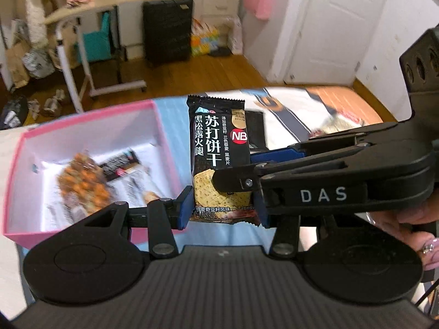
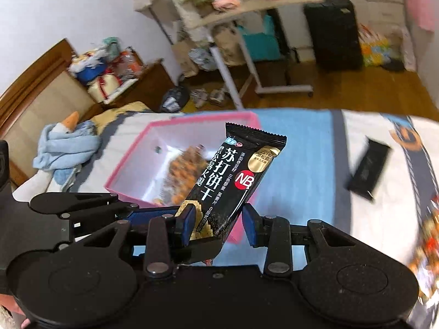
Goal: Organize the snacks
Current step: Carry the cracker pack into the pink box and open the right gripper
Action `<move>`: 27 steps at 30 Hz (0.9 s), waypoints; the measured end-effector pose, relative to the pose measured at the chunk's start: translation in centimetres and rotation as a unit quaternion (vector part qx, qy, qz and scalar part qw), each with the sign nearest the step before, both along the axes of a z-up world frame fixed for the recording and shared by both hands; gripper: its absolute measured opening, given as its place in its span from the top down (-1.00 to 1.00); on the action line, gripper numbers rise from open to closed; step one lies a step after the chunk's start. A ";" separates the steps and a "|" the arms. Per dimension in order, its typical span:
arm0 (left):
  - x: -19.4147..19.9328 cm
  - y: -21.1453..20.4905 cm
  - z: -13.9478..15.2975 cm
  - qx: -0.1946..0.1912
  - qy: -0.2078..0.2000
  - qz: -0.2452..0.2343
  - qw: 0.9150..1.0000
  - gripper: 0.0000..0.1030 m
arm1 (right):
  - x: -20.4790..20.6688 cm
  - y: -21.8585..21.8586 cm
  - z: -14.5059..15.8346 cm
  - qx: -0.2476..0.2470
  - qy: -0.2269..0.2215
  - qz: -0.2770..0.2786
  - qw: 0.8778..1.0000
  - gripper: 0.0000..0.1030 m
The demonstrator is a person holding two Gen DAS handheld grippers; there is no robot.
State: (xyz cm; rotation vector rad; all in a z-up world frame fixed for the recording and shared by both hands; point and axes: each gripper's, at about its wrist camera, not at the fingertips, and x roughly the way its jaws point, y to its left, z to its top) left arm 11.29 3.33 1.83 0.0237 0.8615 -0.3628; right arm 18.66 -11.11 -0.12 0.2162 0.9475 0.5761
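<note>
A black soda-cracker packet [image 1: 219,153] stands upright between the blue pads of my left gripper [image 1: 222,205], which is shut on its lower part. My right gripper [image 1: 274,161] reaches in from the right and its fingers cross the packet's right side. In the right wrist view the same packet [image 2: 236,181] tilts between that gripper's fingers [image 2: 219,224]; there is a gap at the right pad, and the left gripper [image 2: 115,211] comes in from the left. A pink box [image 1: 90,126] holding several snack packets lies just left, on the bed; it also shows in the right wrist view [image 2: 175,126].
A black flat packet [image 2: 367,170] lies on the bedspread to the right. A light blue cloth [image 2: 65,148] lies left of the box. Beyond the bed are a wooden floor, a rolling side table [image 1: 90,8], a black suitcase [image 1: 167,27] and a white door [image 1: 337,24].
</note>
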 end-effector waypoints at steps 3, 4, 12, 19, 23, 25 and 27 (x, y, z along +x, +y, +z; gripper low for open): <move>0.6 2.6 0.5 -0.010 -0.010 0.016 1.000 0.13 | 1.3 2.0 0.1 0.013 -0.002 0.008 1.000 0.17; 1.0 3.4 0.4 -0.016 -0.008 0.022 1.000 0.13 | 1.8 2.5 -0.1 0.015 -0.001 0.010 1.000 0.17; 4.5 8.4 -3.1 -0.048 0.010 0.092 0.995 0.12 | 6.2 7.1 -3.3 0.002 0.008 0.055 0.998 0.20; 7.3 9.5 -7.1 -0.055 0.055 0.104 0.992 0.12 | 8.3 8.3 -6.9 -0.021 0.037 0.076 0.996 0.20; 7.9 9.5 -8.9 -0.060 0.072 0.097 0.991 0.11 | 8.3 8.5 -8.0 -0.036 0.046 0.073 0.996 0.20; 8.0 9.6 -9.2 -0.062 0.069 0.099 0.991 0.11 | 8.2 8.8 -8.0 -0.037 0.040 0.068 0.996 0.20; 7.8 9.5 -8.9 -0.061 0.060 0.104 0.991 -0.02 | 8.2 8.8 -7.7 -0.039 0.033 0.058 0.997 0.18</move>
